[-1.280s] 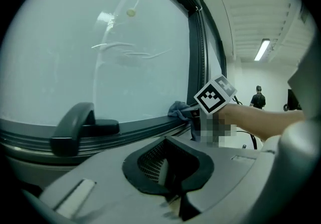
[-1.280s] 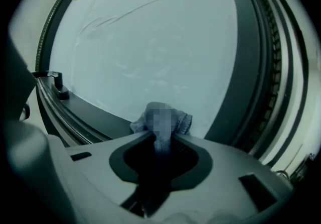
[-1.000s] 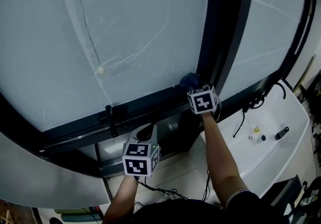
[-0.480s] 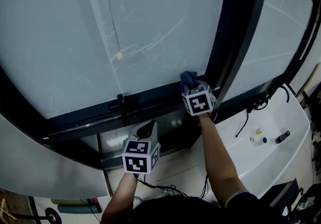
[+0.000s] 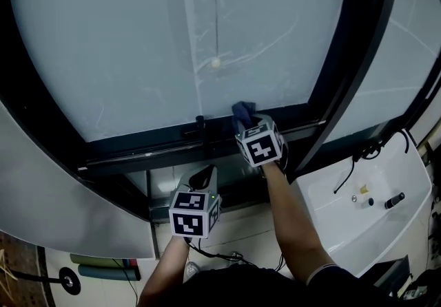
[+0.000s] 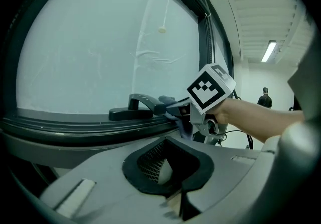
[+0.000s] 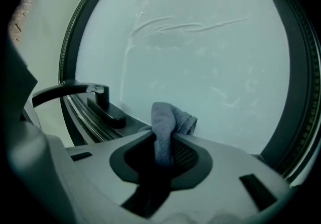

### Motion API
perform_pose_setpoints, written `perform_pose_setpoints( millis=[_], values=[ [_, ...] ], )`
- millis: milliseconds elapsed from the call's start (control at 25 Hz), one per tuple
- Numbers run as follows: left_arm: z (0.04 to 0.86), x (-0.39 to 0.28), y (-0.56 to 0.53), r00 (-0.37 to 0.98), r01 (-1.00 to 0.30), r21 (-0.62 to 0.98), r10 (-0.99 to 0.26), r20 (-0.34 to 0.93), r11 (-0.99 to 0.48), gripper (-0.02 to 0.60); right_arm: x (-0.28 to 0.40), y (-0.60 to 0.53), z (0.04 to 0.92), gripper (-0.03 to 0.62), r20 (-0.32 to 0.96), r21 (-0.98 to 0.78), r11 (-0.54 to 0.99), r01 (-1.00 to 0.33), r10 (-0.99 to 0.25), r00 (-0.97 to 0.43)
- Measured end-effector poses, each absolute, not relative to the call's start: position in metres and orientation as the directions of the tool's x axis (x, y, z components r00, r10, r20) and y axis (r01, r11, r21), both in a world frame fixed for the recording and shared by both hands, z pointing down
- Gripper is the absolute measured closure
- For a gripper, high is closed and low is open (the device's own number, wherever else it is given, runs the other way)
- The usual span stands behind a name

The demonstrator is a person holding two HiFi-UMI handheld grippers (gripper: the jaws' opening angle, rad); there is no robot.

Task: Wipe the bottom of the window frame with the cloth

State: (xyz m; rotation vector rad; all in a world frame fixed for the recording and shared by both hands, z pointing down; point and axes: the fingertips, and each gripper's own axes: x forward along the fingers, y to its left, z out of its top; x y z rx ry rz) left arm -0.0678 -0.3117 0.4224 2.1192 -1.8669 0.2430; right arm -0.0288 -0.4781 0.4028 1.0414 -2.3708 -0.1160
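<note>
Right tongs (image 5: 245, 122) clamped on blue cloth (image 5: 242, 109), cloth pressed to bottom window frame (image 5: 138, 151), just beside handle (image 5: 201, 126), left tongs (image 5: 201, 176) closed, empty, held below frame

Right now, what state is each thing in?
Cloth: bunched, pinched in the right gripper, pressed on the bottom frame.
Right gripper: shut on the cloth.
Left gripper: shut, empty, held below the frame.
Handle: lying flat along the frame.

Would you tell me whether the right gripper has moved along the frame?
Yes: the right gripper with the cloth has slid left, nearer the window handle.
</note>
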Motion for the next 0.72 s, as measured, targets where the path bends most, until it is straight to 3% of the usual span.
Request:
perform_pose_setpoints(
  millis=[400, 720],
  values=[
    [0.422, -0.089, -0.292, 0.115, -0.991, 0.108, -0.938, 0.327, -0.084, 0.575, -0.059, -0.458, 0.4, 0.508, 0.413, 0.276, 0.717, -0.64, -0.69, -0.594],
    [0.41, -0.01, -0.337, 0.281, -0.96, 0.109, -0.914, 0.293, -0.259, 0.575, 0.043, -0.49, 0.363, 0.508, 0.296, 0.306, 0.582, -0.753, -0.811, -0.505]
  ],
)
